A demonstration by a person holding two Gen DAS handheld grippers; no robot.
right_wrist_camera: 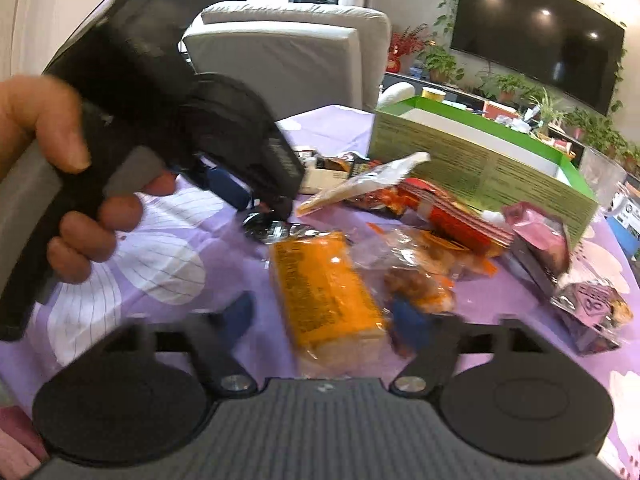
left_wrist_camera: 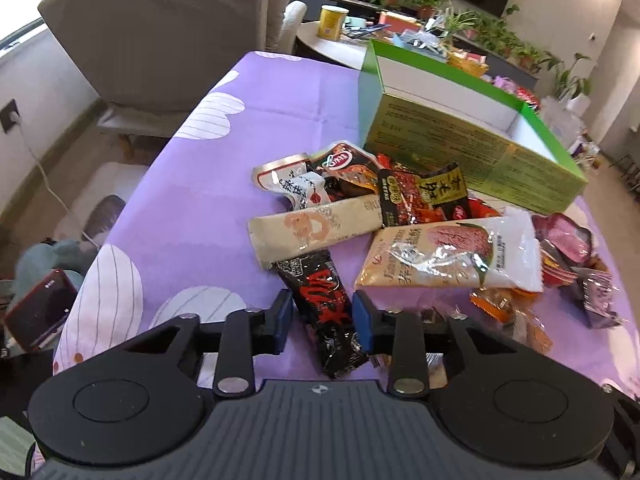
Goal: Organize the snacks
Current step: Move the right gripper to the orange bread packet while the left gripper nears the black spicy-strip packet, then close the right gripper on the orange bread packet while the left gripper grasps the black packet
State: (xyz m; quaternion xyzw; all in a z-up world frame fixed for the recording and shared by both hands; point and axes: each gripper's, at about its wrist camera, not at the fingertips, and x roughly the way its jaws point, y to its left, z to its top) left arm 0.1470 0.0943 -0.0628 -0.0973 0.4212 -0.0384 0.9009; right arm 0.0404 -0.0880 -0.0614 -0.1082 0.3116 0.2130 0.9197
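Observation:
A pile of snack packets lies on the purple flowered tablecloth [left_wrist_camera: 192,184] in front of an open green box [left_wrist_camera: 472,152]. My left gripper [left_wrist_camera: 322,322] is open, its blue pads on either side of a black packet with red letters [left_wrist_camera: 326,312], close to it. A beige shrimp packet [left_wrist_camera: 316,228] lies across that packet's far end. In the right wrist view my right gripper [right_wrist_camera: 326,318] is open around an orange packet [right_wrist_camera: 324,292], blurred by motion. The left gripper [right_wrist_camera: 260,196] shows there too, held in a hand. The green box [right_wrist_camera: 472,160] stands behind.
A white-and-tan packet [left_wrist_camera: 448,256], dark red spicy packets [left_wrist_camera: 424,196] and purple packets [right_wrist_camera: 592,308] lie about the pile. A grey armchair [left_wrist_camera: 160,40] stands beyond the table. A round side table with a yellow cup [left_wrist_camera: 332,20], plants and a TV [right_wrist_camera: 536,36] are behind.

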